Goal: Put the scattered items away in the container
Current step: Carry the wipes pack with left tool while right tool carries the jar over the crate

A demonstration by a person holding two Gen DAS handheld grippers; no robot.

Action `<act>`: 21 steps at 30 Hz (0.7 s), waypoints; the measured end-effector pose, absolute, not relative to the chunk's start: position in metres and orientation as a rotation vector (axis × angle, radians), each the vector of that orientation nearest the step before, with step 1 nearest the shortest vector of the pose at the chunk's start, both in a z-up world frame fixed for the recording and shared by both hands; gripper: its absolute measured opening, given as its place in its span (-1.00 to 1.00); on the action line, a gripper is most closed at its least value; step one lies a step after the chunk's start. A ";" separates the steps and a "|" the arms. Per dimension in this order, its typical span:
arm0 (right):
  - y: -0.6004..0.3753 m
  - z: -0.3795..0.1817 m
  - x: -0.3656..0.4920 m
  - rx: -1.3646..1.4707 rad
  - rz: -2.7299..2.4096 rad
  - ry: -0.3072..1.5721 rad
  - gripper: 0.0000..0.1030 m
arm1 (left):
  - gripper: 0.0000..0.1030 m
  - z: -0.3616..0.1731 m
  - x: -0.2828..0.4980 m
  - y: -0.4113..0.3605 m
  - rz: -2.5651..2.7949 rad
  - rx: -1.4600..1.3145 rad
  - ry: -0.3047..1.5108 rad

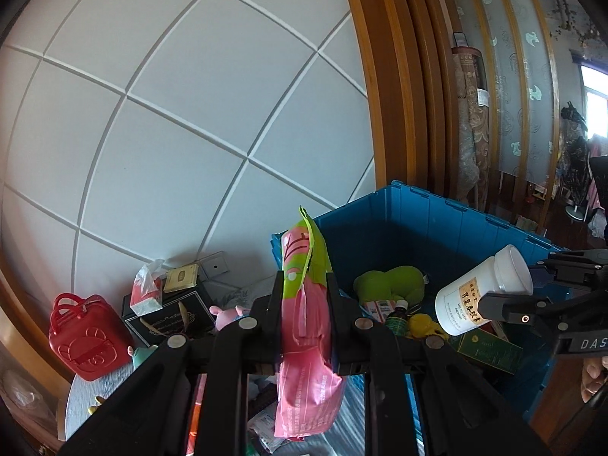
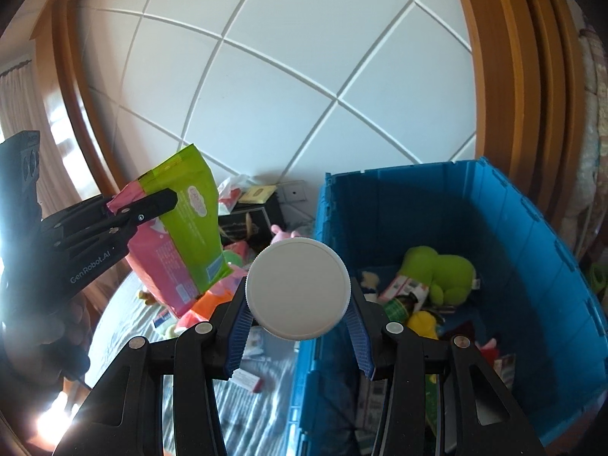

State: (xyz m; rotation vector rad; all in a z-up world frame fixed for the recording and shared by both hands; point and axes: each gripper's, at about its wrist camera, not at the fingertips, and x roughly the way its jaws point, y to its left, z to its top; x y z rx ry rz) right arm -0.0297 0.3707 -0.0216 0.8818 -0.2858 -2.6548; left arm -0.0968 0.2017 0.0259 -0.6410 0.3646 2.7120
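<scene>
**Blue box next: drop both things inside**

Blue plastic, the box sits just ahead and to the right of the right claw, which pinches a white bottle. The left claw pinches a pink and green packet, left of the box. I think both should go over the rim first, then let go low, so nothing bounces out onto the toys already inside.

A pink-and-green packet hangs upright, low and centre in the left wrist view, pinched at mid-length. At right, a white bottle with a white cap and gold label tilts over the blue crate. The open crate already holds a green plush toy, a yellow toy, a small dark bottle and boxes.
</scene>
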 end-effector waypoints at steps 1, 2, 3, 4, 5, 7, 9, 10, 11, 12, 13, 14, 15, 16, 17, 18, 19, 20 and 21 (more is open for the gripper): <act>0.376 -0.022 -0.030 0.885 -2.663 -0.291 -0.12 | -0.67 0.026 -0.099 0.209 2.701 -0.638 0.364; 0.382 -0.023 -0.030 0.887 -2.671 -0.296 -0.12 | -0.67 0.027 -0.100 0.216 2.691 -0.634 0.365; 0.388 -0.023 -0.030 0.890 -2.679 -0.302 -0.12 | -0.67 0.027 -0.103 0.223 2.681 -0.630 0.368; 0.394 -0.023 -0.030 0.892 -2.687 -0.307 -0.12 | -0.67 0.027 -0.105 0.230 2.670 -0.628 0.371; 0.399 -0.024 -0.031 0.895 -2.695 -0.313 -0.12 | -0.67 0.027 -0.107 0.236 2.660 -0.626 0.375; 0.410 -0.025 -0.031 0.900 -2.712 -0.326 -0.12 | -0.67 0.027 -0.111 0.249 2.639 -0.624 0.382; 0.421 -0.026 -0.032 0.906 -2.729 -0.340 -0.12 | -0.67 0.028 -0.115 0.260 2.618 -0.622 0.386; 0.427 -0.027 -0.033 0.908 -2.738 -0.347 -0.12 | -0.67 0.028 -0.118 0.266 2.607 -0.621 0.390; 0.432 -0.028 -0.034 0.911 -2.747 -0.354 -0.12 | -0.67 0.028 -0.120 0.272 2.597 -0.621 0.392; 0.437 -0.029 -0.034 0.915 -2.755 -0.362 -0.12 | -0.67 0.028 -0.123 0.277 2.587 -0.620 0.393; 0.443 -0.029 -0.035 0.918 -2.764 -0.371 -0.12 | -0.67 0.028 -0.125 0.283 2.577 -0.619 0.395; 0.449 -0.030 -0.036 0.921 -2.773 -0.379 -0.12 | -0.67 0.029 -0.127 0.289 2.566 -0.618 0.396; 0.454 -0.031 -0.037 0.925 -2.781 -0.387 -0.12 | -0.67 0.029 -0.129 0.295 2.557 -0.618 0.397; 0.460 -0.033 -0.038 0.931 -2.789 -0.396 -0.12 | -0.67 0.029 -0.132 0.299 2.547 -0.620 0.397; 0.465 -0.034 -0.038 0.936 -2.796 -0.404 -0.12 | -0.67 0.029 -0.134 0.304 2.536 -0.623 0.398; 0.469 -0.035 -0.040 0.942 -2.803 -0.410 -0.12 | -0.67 0.029 -0.136 0.309 2.527 -0.622 0.400; 0.474 -0.036 -0.041 0.948 -2.810 -0.416 -0.12 | -0.67 0.029 -0.138 0.313 2.517 -0.623 0.402; 0.478 -0.037 -0.042 0.954 -2.816 -0.422 -0.12 | -0.67 0.029 -0.140 0.318 2.508 -0.623 0.403; 0.481 -0.039 -0.042 0.960 -2.823 -0.426 -0.12 | -0.67 0.028 -0.142 0.322 2.500 -0.624 0.403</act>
